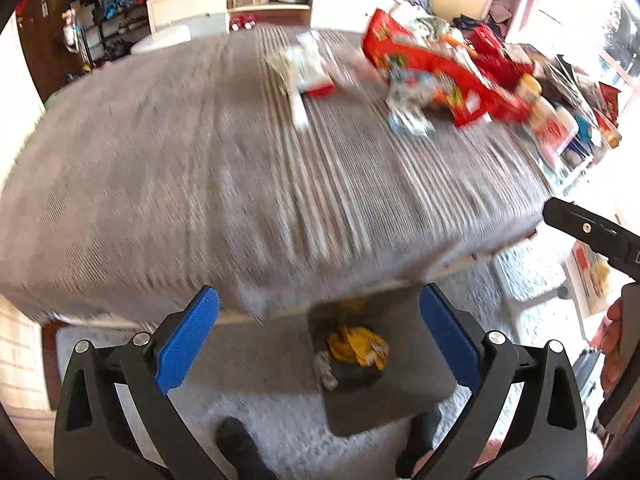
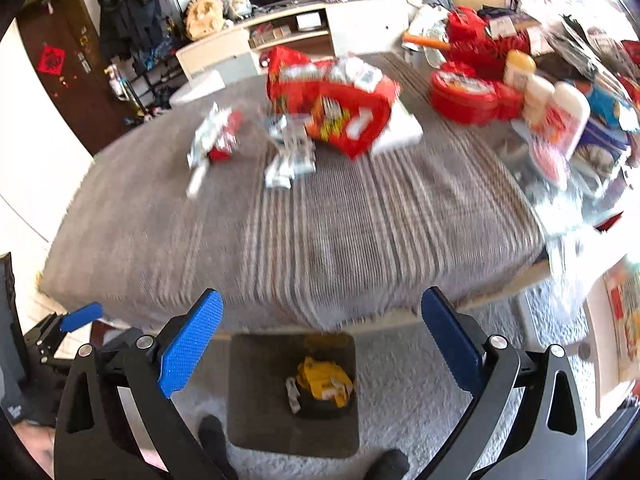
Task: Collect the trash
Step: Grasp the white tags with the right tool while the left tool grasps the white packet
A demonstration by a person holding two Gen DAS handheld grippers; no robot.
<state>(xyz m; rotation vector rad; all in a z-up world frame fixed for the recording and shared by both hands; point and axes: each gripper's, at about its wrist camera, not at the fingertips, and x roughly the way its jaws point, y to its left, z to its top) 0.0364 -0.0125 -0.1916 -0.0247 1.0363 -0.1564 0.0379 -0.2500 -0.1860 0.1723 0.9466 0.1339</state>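
Note:
My left gripper (image 1: 319, 294) hangs open and empty above a dark grey bin (image 1: 420, 364) on the floor. In the bin lie a crumpled yellow wrapper (image 1: 358, 346) and a small whitish one (image 1: 326, 368). My right gripper (image 2: 322, 298) is also open and empty over the same bin (image 2: 256, 400) and yellow wrapper (image 2: 324, 378). On the striped table beyond lie a red snack bag (image 2: 332, 104), a white-and-red wrapper (image 2: 216, 136) and several small pale wrappers (image 2: 292, 156). The left wrist view shows the same red bag (image 1: 424, 68) and white-and-red wrapper (image 1: 308, 68).
The table's grey striped cloth (image 2: 320, 240) has its front edge just past the fingertips. Red tins (image 2: 464, 92), bottles (image 2: 560, 116) and packets crowd its right side. Two dark-socked feet (image 2: 212, 436) stand beside the bin on a pale rug (image 2: 420, 400). A cabinet (image 2: 360, 20) stands behind.

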